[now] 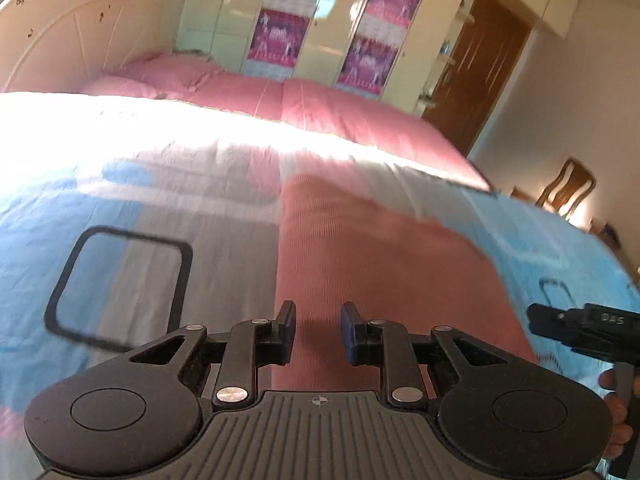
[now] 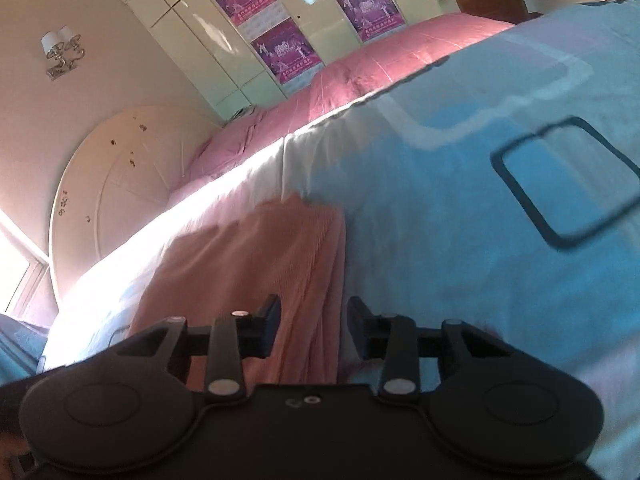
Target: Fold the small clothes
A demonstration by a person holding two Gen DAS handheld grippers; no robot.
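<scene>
A salmon-pink ribbed garment (image 1: 372,264) lies flat on the patterned bed cover; it also shows in the right wrist view (image 2: 264,264), folded lengthwise with a straight right edge. My left gripper (image 1: 318,332) is open and empty just above the garment's near left part. My right gripper (image 2: 314,328) is open and empty over the garment's near right edge. The right gripper also shows at the right edge of the left wrist view (image 1: 576,324), beside the garment.
The bed cover (image 1: 160,208) is blue, grey and white with black rounded rectangles. A pink duvet (image 1: 320,112) and pillows lie behind it. Beyond are a cream headboard (image 1: 60,40), wardrobes with purple posters (image 1: 280,32), a brown door (image 1: 480,64) and a wooden chair (image 1: 564,188).
</scene>
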